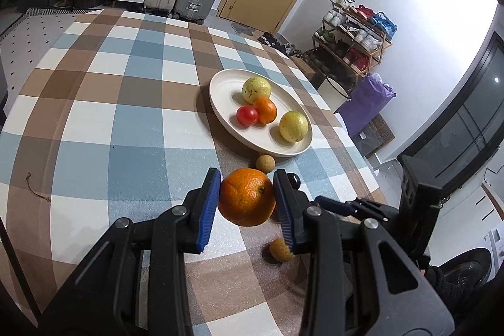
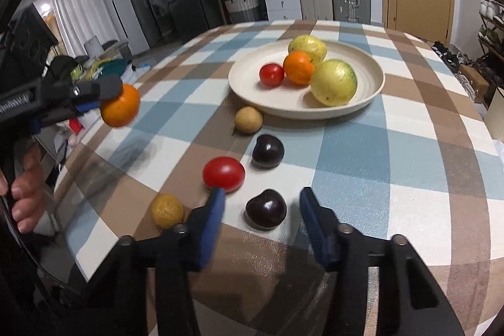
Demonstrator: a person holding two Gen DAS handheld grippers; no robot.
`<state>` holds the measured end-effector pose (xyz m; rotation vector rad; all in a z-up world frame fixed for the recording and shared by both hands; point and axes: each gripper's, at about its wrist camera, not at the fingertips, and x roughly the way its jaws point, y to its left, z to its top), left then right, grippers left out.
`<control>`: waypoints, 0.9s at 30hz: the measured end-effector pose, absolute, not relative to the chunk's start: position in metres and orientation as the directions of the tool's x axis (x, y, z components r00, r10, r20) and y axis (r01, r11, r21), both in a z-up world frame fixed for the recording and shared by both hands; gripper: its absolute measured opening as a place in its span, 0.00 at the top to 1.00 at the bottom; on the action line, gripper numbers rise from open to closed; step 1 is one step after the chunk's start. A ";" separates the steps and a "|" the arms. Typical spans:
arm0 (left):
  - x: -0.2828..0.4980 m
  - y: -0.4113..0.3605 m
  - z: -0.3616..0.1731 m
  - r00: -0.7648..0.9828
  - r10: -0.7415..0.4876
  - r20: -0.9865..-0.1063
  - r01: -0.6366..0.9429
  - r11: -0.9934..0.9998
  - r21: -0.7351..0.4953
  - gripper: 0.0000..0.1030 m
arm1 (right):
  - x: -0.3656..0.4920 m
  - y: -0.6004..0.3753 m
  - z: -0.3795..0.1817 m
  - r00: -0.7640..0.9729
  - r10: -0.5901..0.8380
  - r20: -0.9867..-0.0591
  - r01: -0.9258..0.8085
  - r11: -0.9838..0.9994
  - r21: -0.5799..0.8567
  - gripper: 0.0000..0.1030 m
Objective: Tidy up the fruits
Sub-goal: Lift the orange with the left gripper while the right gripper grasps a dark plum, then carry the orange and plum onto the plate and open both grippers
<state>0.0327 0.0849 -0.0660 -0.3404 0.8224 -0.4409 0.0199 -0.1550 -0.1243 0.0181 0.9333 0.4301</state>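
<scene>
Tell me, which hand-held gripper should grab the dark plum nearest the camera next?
The right hand-held gripper. It is open and empty, with the near dark plum lying between its fingers. The left hand-held gripper is already shut on the big orange, lifted off the table.

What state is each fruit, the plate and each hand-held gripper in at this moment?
Left hand-held gripper: shut on large orange, held above the table.
Large orange: gripped, off the cloth.
Right hand-held gripper: open, straddling the near dark plum.
Near dark plum: loose on the cloth.
Far dark plum: loose on the cloth.
Red tomato: on the cloth, off the plate.
Plate: upright, holding four fruits.
</scene>
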 end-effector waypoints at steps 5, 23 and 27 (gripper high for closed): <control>0.037 0.086 -0.064 0.601 -0.505 -0.619 0.245 0.854 -0.459 0.69 | 0.022 -0.161 -0.124 0.513 0.407 -0.756 -0.355 0.902 0.245 0.74; 0.080 0.063 -0.064 0.560 -0.539 -0.629 0.284 0.838 -0.465 0.69 | 0.039 -0.174 -0.077 0.607 0.490 -0.625 -0.365 0.871 0.328 0.74; 0.096 0.053 -0.065 0.546 -0.548 -0.634 0.296 0.834 -0.465 0.69 | 0.052 -0.177 -0.072 0.604 0.514 -0.609 -0.368 0.858 0.359 0.74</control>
